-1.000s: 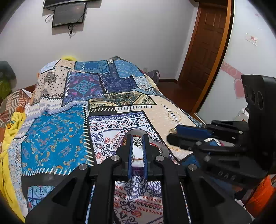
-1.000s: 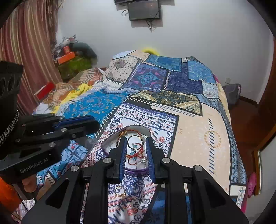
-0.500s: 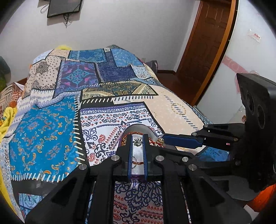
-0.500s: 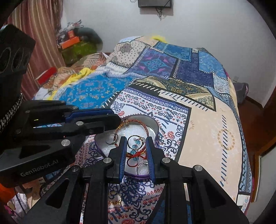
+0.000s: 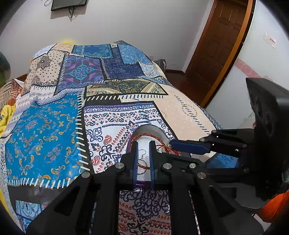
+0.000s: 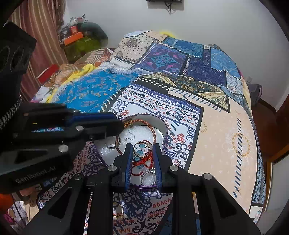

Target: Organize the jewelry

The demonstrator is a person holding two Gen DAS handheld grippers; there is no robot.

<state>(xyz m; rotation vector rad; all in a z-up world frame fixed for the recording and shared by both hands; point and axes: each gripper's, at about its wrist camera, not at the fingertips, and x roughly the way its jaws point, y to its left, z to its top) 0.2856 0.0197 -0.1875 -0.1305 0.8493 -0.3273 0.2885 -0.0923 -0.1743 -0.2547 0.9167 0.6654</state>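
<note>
A heart-shaped jewelry tray [image 6: 163,129] with a purple rim lies on the bed [image 6: 216,130], its rounded lobes toward the far wall and its point toward the cameras, so its long axis runs along the bed. Inside it sit a braided red-and-gold cord [image 6: 153,130], a ring with turquoise beads [image 6: 140,147], a metal band [image 6: 113,143] and a hook earring [image 6: 130,137].

The right gripper [image 6: 141,159] hangs low over the near end of the tray, fingers spread with a clear gap and the beaded ring and red threads between them; nothing is pinched. The left gripper [image 5: 143,159] comes in across the tray's left lobe. Its fingers stand a little apart with a hoop [image 5: 142,163] in the gap; whether they touch it I cannot tell.

A small gold piece [image 6: 119,211] lies on the bedspread, apart from the tray on its near side. The bedspread is a patchwork of blue, cream and paisley prints. White walls, a wall-mounted screen [image 5: 67,4], a brown wooden door [image 5: 220,43] and striped curtains [image 6: 41,30] surround the bed.
</note>
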